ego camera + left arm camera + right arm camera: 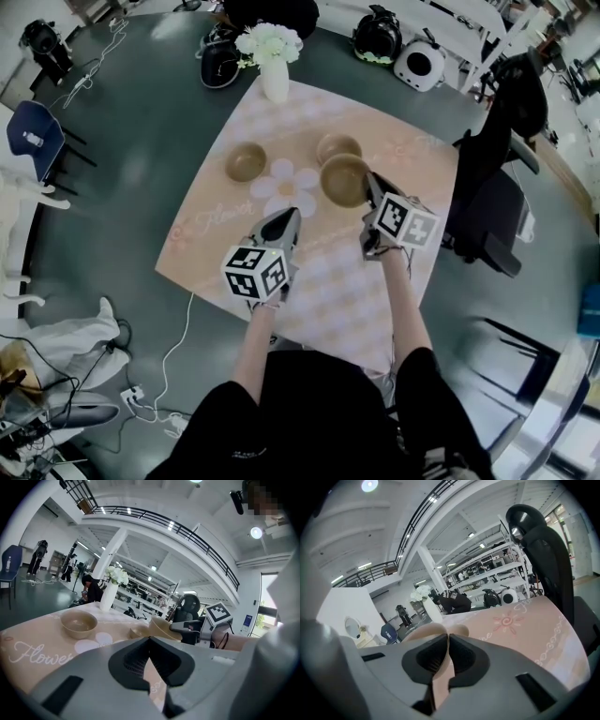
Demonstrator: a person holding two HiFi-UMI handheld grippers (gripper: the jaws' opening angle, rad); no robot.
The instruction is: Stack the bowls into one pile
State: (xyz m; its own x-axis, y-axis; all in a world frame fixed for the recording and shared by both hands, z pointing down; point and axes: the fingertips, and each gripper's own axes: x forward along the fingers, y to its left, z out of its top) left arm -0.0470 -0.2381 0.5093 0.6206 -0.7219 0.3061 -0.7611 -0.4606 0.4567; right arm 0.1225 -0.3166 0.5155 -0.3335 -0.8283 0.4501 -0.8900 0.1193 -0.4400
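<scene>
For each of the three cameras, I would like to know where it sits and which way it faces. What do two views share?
Head view: on the person's head, looking steeply down at the tablecloth; both forearms, left gripper and right gripper show.
Left gripper view: on the left gripper, facing across the tablecloth toward the vase; its own shut jaws show.
Right gripper view: on the right gripper, facing the vase; its jaws clamp the held bowl.
Shared: both gripper views show the vase.
</scene>
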